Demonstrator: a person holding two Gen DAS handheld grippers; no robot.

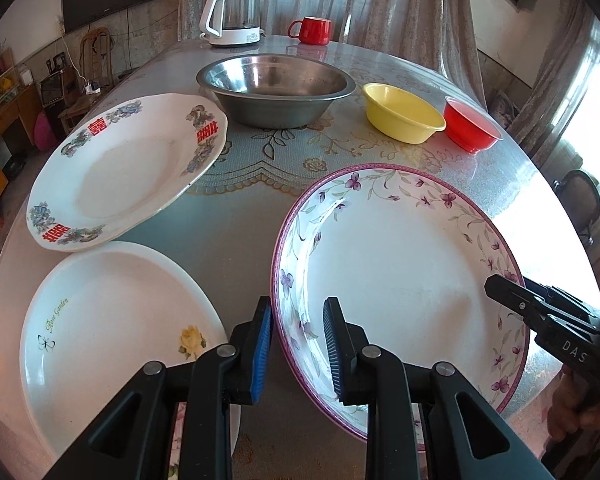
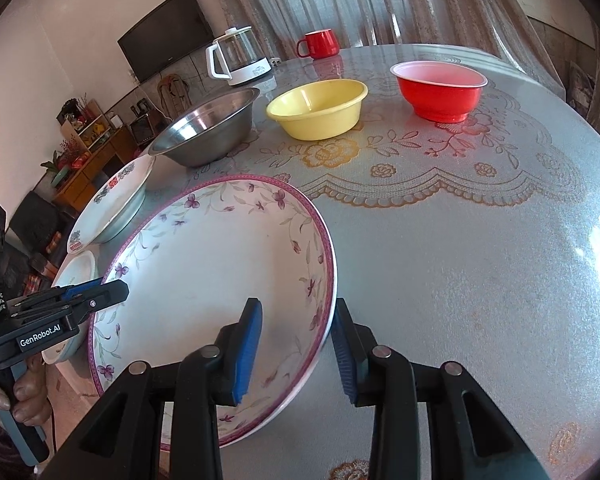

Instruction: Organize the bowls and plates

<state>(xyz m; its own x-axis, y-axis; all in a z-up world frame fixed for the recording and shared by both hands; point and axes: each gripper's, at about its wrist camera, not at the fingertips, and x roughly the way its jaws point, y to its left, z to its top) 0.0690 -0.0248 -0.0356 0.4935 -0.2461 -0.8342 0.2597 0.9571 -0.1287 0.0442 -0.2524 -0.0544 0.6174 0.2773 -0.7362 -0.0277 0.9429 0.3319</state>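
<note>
A deep white plate with purple flowers and a purple rim [image 1: 400,272] [image 2: 204,272] hangs tilted over the near part of the table, held from both sides. My left gripper [image 1: 298,344] is shut on its left rim, and it also shows in the right wrist view [image 2: 96,300]. My right gripper [image 2: 296,352] is shut on the right rim, one pad inside the plate and one outside. Left of it lie a white Rose Garden plate [image 1: 112,320] and a plate with red characters [image 1: 128,168]. Farther back stand a steel bowl [image 1: 274,88], a yellow bowl [image 1: 400,114] and a red bowl [image 1: 470,124].
A glass kettle [image 1: 232,16] and a red mug [image 1: 312,30] stand at the far edge of the round table [image 2: 460,260], which has a lace-pattern cover. A person's hand [image 2: 24,396] holds the left gripper's handle. Chairs and a cabinet stand beyond the table.
</note>
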